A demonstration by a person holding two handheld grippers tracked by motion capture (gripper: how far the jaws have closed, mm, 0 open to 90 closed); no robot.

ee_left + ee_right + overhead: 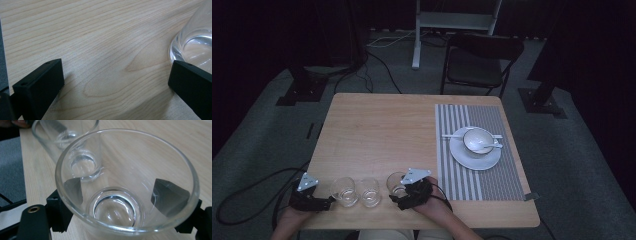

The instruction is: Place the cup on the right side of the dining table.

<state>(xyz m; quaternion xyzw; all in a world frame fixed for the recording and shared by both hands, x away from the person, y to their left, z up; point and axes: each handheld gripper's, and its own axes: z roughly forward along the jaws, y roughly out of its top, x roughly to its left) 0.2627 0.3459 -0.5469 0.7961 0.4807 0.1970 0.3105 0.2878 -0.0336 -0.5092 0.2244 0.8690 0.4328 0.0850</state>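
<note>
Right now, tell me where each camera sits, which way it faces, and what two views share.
High view: above the near table edge, facing forward and down; wooden table, three glasses, both hands and claws.
Left gripper view: on the left claw, looking along open jaws over bare wood; leftmost glass at the edge.
Right gripper view: on the right claw, jaws around the rightmost glass.
Shared: all three show glasses.

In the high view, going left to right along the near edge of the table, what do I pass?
Left gripper → first glass → second glass → third glass, with the right gripper around it → striped placemat.
</note>
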